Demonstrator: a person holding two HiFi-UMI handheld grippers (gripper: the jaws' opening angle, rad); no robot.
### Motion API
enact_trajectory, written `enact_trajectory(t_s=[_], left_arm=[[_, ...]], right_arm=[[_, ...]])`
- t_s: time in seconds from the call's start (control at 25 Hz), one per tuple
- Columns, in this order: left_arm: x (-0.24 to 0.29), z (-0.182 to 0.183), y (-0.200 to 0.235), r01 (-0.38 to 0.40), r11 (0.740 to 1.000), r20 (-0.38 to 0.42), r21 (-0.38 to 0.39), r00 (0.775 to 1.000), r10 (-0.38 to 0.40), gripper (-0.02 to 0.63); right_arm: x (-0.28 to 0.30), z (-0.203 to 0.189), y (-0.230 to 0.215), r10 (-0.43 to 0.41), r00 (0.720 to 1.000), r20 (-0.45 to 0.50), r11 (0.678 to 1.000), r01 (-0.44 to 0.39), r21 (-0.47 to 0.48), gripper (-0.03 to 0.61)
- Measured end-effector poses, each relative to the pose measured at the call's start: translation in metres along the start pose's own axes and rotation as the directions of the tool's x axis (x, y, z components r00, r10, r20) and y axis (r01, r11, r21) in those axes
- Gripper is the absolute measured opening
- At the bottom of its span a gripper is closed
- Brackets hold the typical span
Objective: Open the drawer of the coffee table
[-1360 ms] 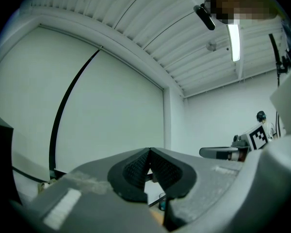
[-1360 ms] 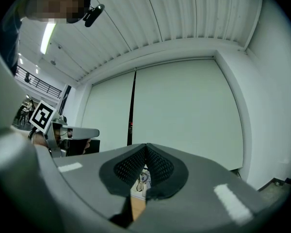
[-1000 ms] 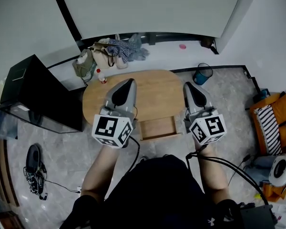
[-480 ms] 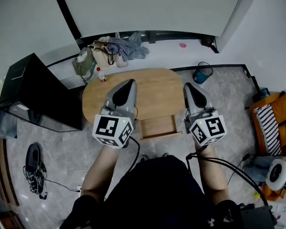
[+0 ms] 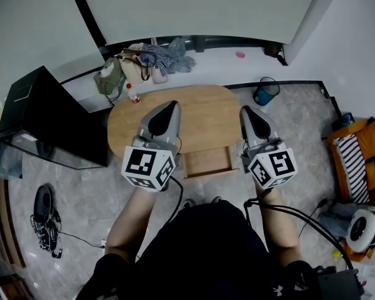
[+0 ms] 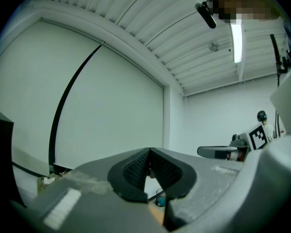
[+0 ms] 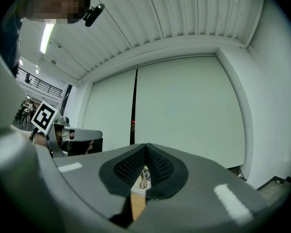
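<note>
An oval wooden coffee table [image 5: 200,114] stands on the floor below me. Its drawer [image 5: 207,162] sticks out of the near side, pulled open, and shows a bare wooden bottom. My left gripper [image 5: 166,107] hovers high over the table's left half, jaws shut with nothing between them. My right gripper [image 5: 247,112] hangs over the table's right edge, also shut and empty. Both point level toward the far wall. In the left gripper view the closed pads [image 6: 136,169] meet at the tip; the right gripper view shows the same.
A black cabinet [image 5: 47,120] stands left of the table. Bags and clothes [image 5: 144,64] lie behind it by the wall, with a small bottle [image 5: 132,96] at the table's far left. A blue bin [image 5: 265,94] sits at the right, an orange chair [image 5: 362,158] further right.
The view has shifted slightly; both grippers stay over the table, shut, and the drawer stays pulled out.
</note>
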State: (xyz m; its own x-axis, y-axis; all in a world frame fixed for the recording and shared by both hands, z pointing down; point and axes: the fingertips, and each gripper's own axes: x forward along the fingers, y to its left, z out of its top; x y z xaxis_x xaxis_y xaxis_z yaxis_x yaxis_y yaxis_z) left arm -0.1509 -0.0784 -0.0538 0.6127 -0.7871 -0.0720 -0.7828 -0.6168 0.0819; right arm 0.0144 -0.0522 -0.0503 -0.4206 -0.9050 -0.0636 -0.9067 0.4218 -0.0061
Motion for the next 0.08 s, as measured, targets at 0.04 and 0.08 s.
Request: enact_trajectory(t_s=[0.04, 0.08], left_arm=[[-0.0003, -0.001, 0.0004, 0.001, 1.0, -0.002, -0.001, 1.0, -0.001, 0.002], [-0.0007, -0.0018, 0.0008, 0.001, 1.0, -0.005, -0.003, 1.0, -0.001, 0.002]], right_arm=[[0.0006, -0.0008, 0.0013, 0.002, 1.0, -0.002, 1.0, -0.002, -0.001, 0.002], [0.0012, -0.0015, 0.0025, 0.005, 1.0, -0.003, 1.0, -0.005, -0.003, 0.002]])
